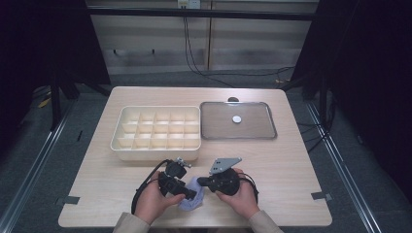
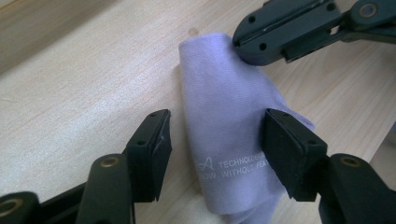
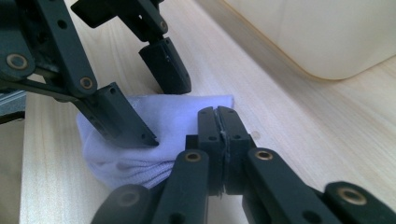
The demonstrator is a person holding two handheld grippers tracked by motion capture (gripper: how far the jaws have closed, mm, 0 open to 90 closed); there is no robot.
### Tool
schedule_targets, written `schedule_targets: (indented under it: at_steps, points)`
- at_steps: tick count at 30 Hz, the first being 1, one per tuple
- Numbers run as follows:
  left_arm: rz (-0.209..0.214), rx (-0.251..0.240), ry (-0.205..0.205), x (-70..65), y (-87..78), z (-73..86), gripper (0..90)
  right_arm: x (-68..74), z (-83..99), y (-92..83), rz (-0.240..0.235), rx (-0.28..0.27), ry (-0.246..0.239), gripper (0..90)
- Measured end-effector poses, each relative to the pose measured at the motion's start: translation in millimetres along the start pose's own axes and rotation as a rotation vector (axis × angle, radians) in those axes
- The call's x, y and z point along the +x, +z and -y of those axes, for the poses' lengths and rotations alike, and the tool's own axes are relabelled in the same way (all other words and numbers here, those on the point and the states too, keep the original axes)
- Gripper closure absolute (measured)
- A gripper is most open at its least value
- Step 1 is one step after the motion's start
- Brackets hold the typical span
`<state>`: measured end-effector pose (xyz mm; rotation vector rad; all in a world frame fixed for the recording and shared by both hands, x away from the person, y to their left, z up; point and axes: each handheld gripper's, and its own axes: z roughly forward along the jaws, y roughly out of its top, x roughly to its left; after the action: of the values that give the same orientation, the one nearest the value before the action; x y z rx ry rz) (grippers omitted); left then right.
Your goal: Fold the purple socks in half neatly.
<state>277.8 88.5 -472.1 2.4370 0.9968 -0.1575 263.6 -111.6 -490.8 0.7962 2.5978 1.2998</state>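
The cloth (image 1: 192, 198) lies rolled on the near edge of the table (image 1: 291, 165), between the two hands, well apart from the compartment box (image 1: 156, 132) and the tray (image 1: 237, 121) that stand side by side farther back; the cloth is pale lilac, with a line of white print near one end.

Left gripper (image 2: 215, 140): jaws spread, one on each side of the roll; in the left gripper view one pad sits clear of the cloth with bare table showing in the gap, while the other pad lies against the cloth's far flank; the jaws do not press the roll together.

Right gripper (image 3: 219, 122): jaws pressed together, pads meeting along a thin seam; in the right gripper view the tips rest at the edge of the cloth (image 3: 154, 135); in the left gripper view the closed tip of the right gripper (image 2: 254, 44) sits on the upper corner of the cloth (image 2: 224, 121); whether a fold of fabric is caught in the seam cannot be told.

The left hand (image 1: 154, 201) and the right hand (image 1: 243, 196) each hold a gripper body low over the table; a cable loops from each gripper toward the near edge.

The compartment box is cream, divided by a grid of partitions; the tray is grey with a small white round piece (image 1: 236, 119) at its centre.
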Motion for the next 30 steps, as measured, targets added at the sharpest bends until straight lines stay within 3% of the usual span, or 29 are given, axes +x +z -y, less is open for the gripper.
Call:
schedule_targets:
  at_steps: [6,17,24,30]
  points:
    - [-0.009,0.006,-0.005,2.3,-1.1,0.6,42.1,-2.3,2.3,-5.9,0.005,0.013,-0.008,89.6]
    - [-0.054,0.004,-0.017,9.5,-7.4,1.0,42.8,6.7,6.3,-1.7,-0.036,0.079,-0.052,90.0]
    - [-0.030,-0.016,-0.042,11.3,-12.4,1.6,42.0,9.1,8.2,5.4,-0.038,0.110,-0.075,90.0]
    - [-0.011,-0.029,-0.036,6.6,-11.9,-0.2,39.4,4.3,9.8,3.7,-0.018,0.104,-0.049,90.0]
